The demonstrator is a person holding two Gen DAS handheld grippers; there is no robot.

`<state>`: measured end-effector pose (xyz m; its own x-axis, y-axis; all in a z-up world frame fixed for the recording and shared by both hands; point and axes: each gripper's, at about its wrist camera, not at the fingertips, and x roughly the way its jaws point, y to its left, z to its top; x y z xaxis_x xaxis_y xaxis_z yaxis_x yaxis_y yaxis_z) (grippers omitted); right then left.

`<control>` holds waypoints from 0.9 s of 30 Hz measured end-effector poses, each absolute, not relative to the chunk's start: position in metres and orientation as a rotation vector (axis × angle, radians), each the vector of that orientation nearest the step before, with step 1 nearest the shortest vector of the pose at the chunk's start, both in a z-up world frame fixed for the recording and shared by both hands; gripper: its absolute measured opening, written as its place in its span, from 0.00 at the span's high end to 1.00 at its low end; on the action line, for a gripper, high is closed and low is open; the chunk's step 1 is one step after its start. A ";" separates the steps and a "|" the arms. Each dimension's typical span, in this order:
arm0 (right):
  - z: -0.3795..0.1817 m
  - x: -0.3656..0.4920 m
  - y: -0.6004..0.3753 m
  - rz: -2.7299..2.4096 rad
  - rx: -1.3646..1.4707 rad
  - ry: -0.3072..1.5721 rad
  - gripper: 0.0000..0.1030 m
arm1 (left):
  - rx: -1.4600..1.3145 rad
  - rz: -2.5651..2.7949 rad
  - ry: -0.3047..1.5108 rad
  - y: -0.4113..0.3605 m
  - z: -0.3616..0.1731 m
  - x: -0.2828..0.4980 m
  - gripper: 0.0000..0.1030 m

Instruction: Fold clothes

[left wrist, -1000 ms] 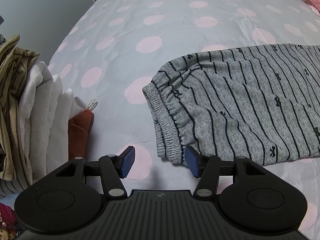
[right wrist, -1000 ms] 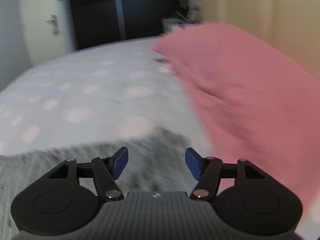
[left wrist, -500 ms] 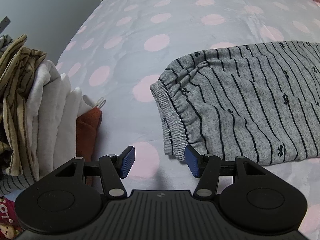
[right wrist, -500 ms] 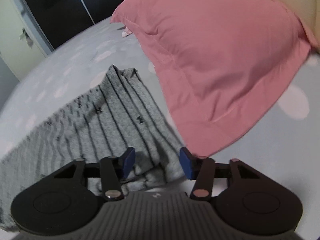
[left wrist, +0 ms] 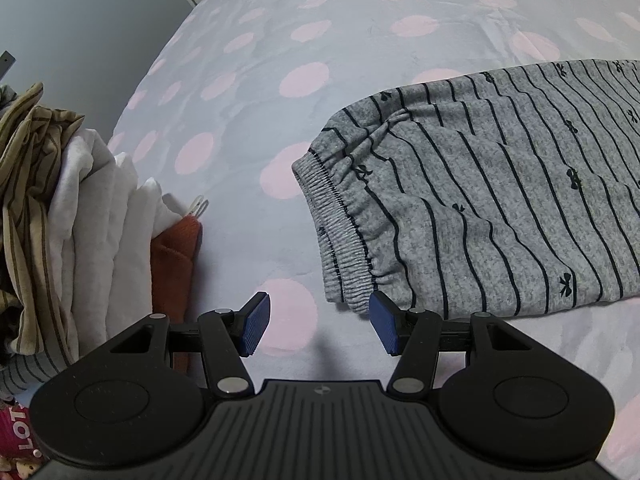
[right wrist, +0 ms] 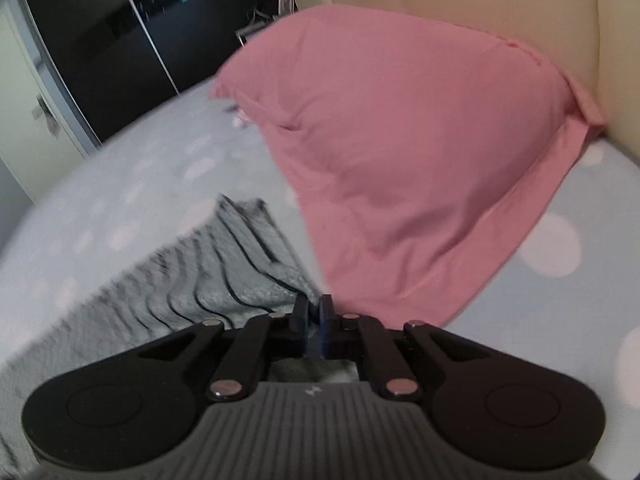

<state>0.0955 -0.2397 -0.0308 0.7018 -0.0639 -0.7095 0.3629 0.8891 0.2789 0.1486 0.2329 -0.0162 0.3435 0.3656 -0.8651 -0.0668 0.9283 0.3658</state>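
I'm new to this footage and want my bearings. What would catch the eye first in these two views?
Most striking is the big pink pillow filling the right wrist view, propped against the cream headboard. Next, the grey striped trousers lie flat on the pink-dotted bedspread, one end pinched in the shut right gripper. The left gripper is open beside the waistband.

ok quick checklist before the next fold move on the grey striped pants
1. Right gripper shut on grey striped pants: ok, fabric pinched at its corner.
2. Left gripper open: ok.
3. Ribbed elastic waistband between the left jaws: not ok, it lies just ahead of the right pad.
4. Pants flat on the polka-dot bedspread: ok.
5. Pink pillow clear of pants: cannot tell.
6. Folded pile apart: ok.
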 end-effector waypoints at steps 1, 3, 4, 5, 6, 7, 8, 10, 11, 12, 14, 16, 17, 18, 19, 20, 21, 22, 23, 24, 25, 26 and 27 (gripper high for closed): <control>-0.040 0.098 -0.239 -0.253 0.425 0.793 0.95 | 0.288 0.283 1.192 0.232 -0.016 0.148 0.49; -0.060 0.102 -0.238 -0.267 0.431 0.861 0.95 | 0.289 0.273 1.192 0.231 -0.016 0.147 0.49; -0.063 0.103 -0.239 -0.270 0.444 0.870 0.94 | 0.290 0.268 1.191 0.231 -0.016 0.147 0.49; -0.066 0.103 -0.240 -0.271 0.460 0.875 0.94 | 0.291 0.266 1.191 0.231 -0.016 0.146 0.49; -0.068 0.103 -0.241 -0.272 0.476 0.881 0.92 | 0.291 0.265 1.194 0.232 -0.017 0.146 0.49; -0.063 0.104 -0.240 -0.280 0.459 0.870 0.87 | 0.292 0.264 1.197 0.233 -0.018 0.146 0.49; -0.056 0.105 -0.239 -0.287 0.437 0.858 0.83 | 0.293 0.266 1.202 0.233 -0.019 0.146 0.49; -0.038 0.108 -0.235 -0.297 0.349 0.807 0.70 | 0.296 0.268 1.214 0.235 -0.022 0.147 0.49; -0.029 0.110 -0.234 -0.285 0.317 0.780 0.62 | 0.298 0.268 1.217 0.234 -0.023 0.147 0.49; -0.023 0.114 -0.234 -0.259 0.314 0.759 0.63 | 0.300 0.268 1.220 0.234 -0.024 0.147 0.49; -0.017 0.128 -0.234 -0.201 0.324 0.716 0.64 | 0.304 0.277 1.219 0.234 -0.024 0.149 0.49; -0.017 0.148 -0.230 -0.165 0.326 0.670 0.63 | 0.297 0.292 1.207 0.235 -0.023 0.149 0.49; -0.018 0.159 -0.227 -0.145 0.335 0.655 0.63 | 0.293 0.299 1.201 0.235 -0.022 0.150 0.49; -0.020 0.169 -0.224 -0.124 0.346 0.642 0.63 | 0.288 0.309 1.198 0.236 -0.022 0.151 0.49; -0.022 0.181 -0.221 -0.110 0.358 0.633 0.63 | 0.284 0.319 1.194 0.237 -0.022 0.152 0.49; -0.025 0.192 -0.219 -0.097 0.369 0.625 0.63 | 0.279 0.329 1.190 0.239 -0.022 0.153 0.49; -0.028 0.205 -0.215 -0.085 0.377 0.616 0.63 | 0.275 0.339 1.188 0.240 -0.022 0.154 0.49; -0.031 0.217 -0.211 -0.079 0.378 0.613 0.61 | 0.277 0.346 1.192 0.241 -0.023 0.156 0.49; -0.035 0.230 -0.206 -0.074 0.378 0.611 0.59 | 0.278 0.353 1.196 0.242 -0.024 0.157 0.49; -0.039 0.241 -0.202 -0.075 0.370 0.611 0.58 | 0.279 0.359 1.200 0.242 -0.026 0.158 0.49; -0.043 0.253 -0.198 -0.076 0.362 0.613 0.57 | 0.282 0.361 1.207 0.243 -0.027 0.160 0.49; -0.047 0.264 -0.194 -0.077 0.353 0.614 0.51 | 0.284 0.356 1.215 0.242 -0.030 0.160 0.49; -0.052 0.275 -0.190 -0.084 0.343 0.629 0.48 | 0.286 0.351 1.223 0.242 -0.032 0.161 0.49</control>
<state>0.2745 -0.1902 -0.0524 0.8072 0.0268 -0.5897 0.1799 0.9403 0.2889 0.1609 0.2422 -0.0316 0.2988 0.4109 -0.8613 -0.1080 0.9113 0.3973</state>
